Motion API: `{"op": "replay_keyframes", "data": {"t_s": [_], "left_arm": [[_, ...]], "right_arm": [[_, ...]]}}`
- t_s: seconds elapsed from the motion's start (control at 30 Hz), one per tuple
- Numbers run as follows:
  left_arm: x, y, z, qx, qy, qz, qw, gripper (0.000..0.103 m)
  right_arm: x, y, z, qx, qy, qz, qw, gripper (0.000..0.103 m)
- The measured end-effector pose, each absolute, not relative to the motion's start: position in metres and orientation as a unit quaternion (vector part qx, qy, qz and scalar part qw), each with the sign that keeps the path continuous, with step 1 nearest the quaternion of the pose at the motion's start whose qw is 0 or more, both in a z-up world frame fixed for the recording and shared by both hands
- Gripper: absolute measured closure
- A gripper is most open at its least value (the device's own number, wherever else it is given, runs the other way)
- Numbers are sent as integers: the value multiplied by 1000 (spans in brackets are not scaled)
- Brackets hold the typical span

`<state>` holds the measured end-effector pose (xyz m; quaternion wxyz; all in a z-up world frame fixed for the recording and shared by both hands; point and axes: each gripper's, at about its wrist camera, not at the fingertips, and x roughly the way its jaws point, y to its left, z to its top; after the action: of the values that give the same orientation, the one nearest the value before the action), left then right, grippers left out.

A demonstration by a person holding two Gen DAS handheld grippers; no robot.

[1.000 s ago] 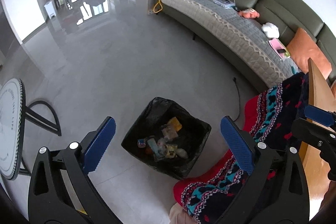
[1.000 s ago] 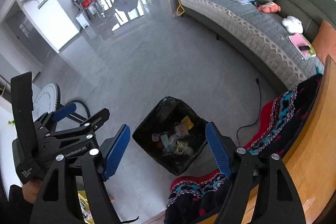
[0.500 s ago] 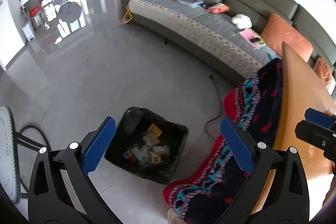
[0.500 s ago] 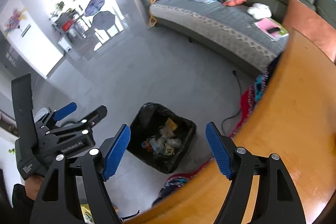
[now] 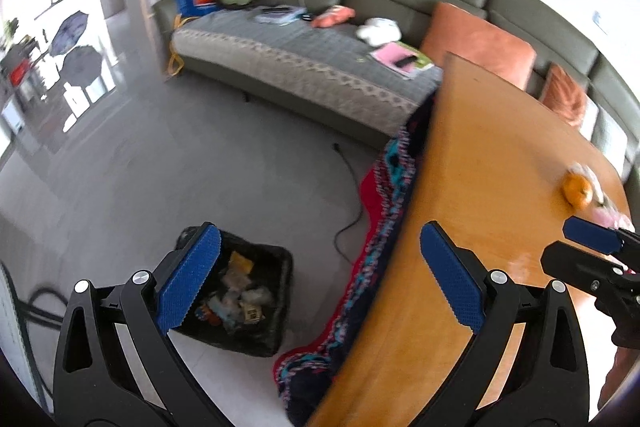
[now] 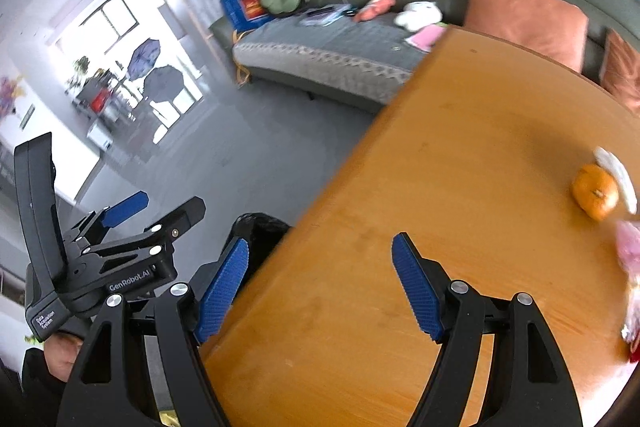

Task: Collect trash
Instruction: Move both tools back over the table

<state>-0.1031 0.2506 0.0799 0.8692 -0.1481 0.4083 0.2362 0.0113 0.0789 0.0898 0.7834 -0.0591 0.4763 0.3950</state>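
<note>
A black-lined trash bin (image 5: 240, 291) with several wrappers inside stands on the grey floor beside the wooden table (image 5: 492, 163). My left gripper (image 5: 320, 283) hangs open and empty over the bin and the table's edge. My right gripper (image 6: 324, 287) is open and empty above the wooden table (image 6: 460, 155). An orange (image 6: 595, 195) lies at the table's right, with a white scrap (image 6: 618, 179) and pinkish wrappers (image 6: 630, 267) beside it. The orange (image 5: 577, 190) also shows in the left wrist view. Only the bin's rim (image 6: 260, 223) shows past the table edge in the right wrist view.
A patterned red and blue blanket (image 5: 384, 227) hangs off the table's edge near the bin. A green sofa (image 5: 320, 39) with cushions and clutter runs along the far wall. A black cable (image 5: 348, 195) lies on the floor.
Both grippers have swung to the right, from over the bin toward the table. The table top now fills much of both views, and the orange and wrappers have come into sight. The jaws stayed open.
</note>
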Motion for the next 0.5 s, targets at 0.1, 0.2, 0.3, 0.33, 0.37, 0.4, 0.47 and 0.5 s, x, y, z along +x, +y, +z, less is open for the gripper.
{"op": "replay_keyframes", "data": {"t_s": [0.1, 0.2, 0.3, 0.33, 0.37, 0.4, 0.47, 0.5], "left_arm": [[-88, 224, 81, -135, 412, 217, 875, 6], [-73, 201, 81, -126, 413, 200, 879, 6], [-55, 176, 80, -119, 417, 180, 883, 6], [-51, 169, 79, -117, 417, 175, 884, 6], [-45, 161, 79, -114, 418, 168, 885, 6], [-39, 152, 78, -111, 420, 161, 886, 6], [-26, 140, 76, -108, 424, 148, 887, 6], [-19, 133, 75, -106, 426, 142, 887, 6]], "right_arm": [[21, 51, 89, -47, 477, 381, 791, 28], [30, 21, 86, -33, 479, 364, 798, 28], [40, -9, 81, -21, 482, 346, 805, 28], [44, -18, 80, -19, 482, 338, 808, 28], [48, -31, 78, -16, 482, 328, 812, 28], [51, -43, 77, -14, 482, 320, 816, 28], [60, -68, 75, -6, 483, 301, 822, 28], [64, -80, 73, -2, 484, 292, 825, 28]]}}
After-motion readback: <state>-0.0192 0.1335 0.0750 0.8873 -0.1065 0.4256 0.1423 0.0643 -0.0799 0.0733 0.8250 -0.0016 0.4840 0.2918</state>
